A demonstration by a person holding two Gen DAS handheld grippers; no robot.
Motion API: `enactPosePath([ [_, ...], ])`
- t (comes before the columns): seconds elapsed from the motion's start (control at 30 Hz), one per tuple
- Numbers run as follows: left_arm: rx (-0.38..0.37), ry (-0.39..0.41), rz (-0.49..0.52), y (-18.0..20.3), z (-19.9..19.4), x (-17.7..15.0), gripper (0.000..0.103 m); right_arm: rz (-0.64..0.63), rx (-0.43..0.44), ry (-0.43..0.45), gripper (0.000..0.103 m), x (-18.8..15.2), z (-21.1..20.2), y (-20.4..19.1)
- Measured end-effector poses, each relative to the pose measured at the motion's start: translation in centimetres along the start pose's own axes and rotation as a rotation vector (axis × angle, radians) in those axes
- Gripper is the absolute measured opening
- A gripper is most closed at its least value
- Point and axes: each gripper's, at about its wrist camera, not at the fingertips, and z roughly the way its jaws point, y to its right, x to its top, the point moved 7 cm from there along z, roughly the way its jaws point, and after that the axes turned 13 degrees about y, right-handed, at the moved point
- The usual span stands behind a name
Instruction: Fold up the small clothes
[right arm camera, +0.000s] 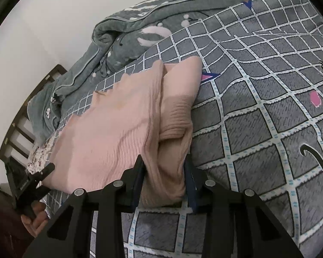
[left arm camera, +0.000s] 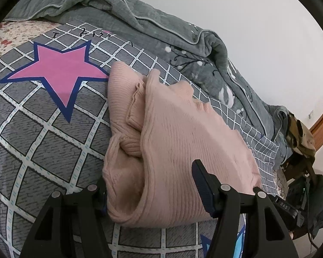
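I have the pink ribbed garment (left arm camera: 178, 133) lying on the bed, on the grey checked sheet (left arm camera: 43, 142), already doubled over itself with a sleeve or cuff bunched in the middle fold. My right hand-held gripper (right arm camera: 164, 185) has a thick bundle of the near edge pinched between its pads, the cloth bulging out ahead of the jaws. My left hand-held gripper (left arm camera: 150, 193) straddles the rolled near edge of the same garment; one finger is buried behind the cloth, so I cannot tell whether its pads press on it or merely bracket it.

The main risk, as I judge it, is the uneven hold. If I lift or pull with the right side while the left has no real purchase, the top layer will slide off and the fold will skew or open. The bunched sleeve could also stay trapped inside, leaving a lump. The knit looks soft and stretchy, so a hard tug may drag the whole piece across the sheet instead of turning it over. The crumpled green quilt (left arm camera: 183, 43) beyond is near enough to snag a far corner.
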Motion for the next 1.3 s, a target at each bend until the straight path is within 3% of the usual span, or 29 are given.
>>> enactPosePath([
  [0.13,0.027,-0.001,-0.004,-0.4,0.4,0.1,0.042,0.005,0.001,0.011,0.036,0.3,0.6,-0.1],
  [0.17,0.028,-0.001,-0.014,-0.6,0.4,0.1,0.033,0.0,-0.001,0.012,0.035,0.3,0.7,-0.1],
  [0.2,0.026,-0.002,-0.03,-0.8,0.5,0.2,0.027,-0.011,-0.008,0.014,0.032,0.3,0.7,-0.2],
  [0.23,0.008,-0.014,-0.058,-1.0,0.6,0.1,0.015,-0.019,-0.004,0.009,0.02,0.2,0.8,-0.4],
  [0.33,-0.008,-0.016,-0.097,-1.2,0.5,0.1,0.011,0.013,0.039,-0.007,0.012,0.3,0.6,-0.4],
  [0.5,0.012,0.018,-0.019,0.1,-0.5,0.1,0.01,0.03,0.05,0.025,0.01,0.5,-0.9,-0.5],
  [0.8,-0.011,0.007,-0.048,0.3,-4.1,-1.6,0.01,0.026,0.077,0.029,0.01,-0.5,-4.7,-1.0],
  [1.0,0.013,0.008,-0.024,0.8,-6.8,-3.9,0.01,0.019,0.099,0.052,0.01,-2.0,-8.0,-0.9],
  [1.17,0.038,0.014,0.02,0.9,-8.2,-5.2,0.015,-0.073,0.049,0.077,0.01,-4.2,-10.3,-1.0],
  [1.3,0.076,0.013,0.02,0.5,-7.7,-4.9,0.031,-0.21,-0.117,0.126,0.031,-4.1,-10.3,-1.4],
])
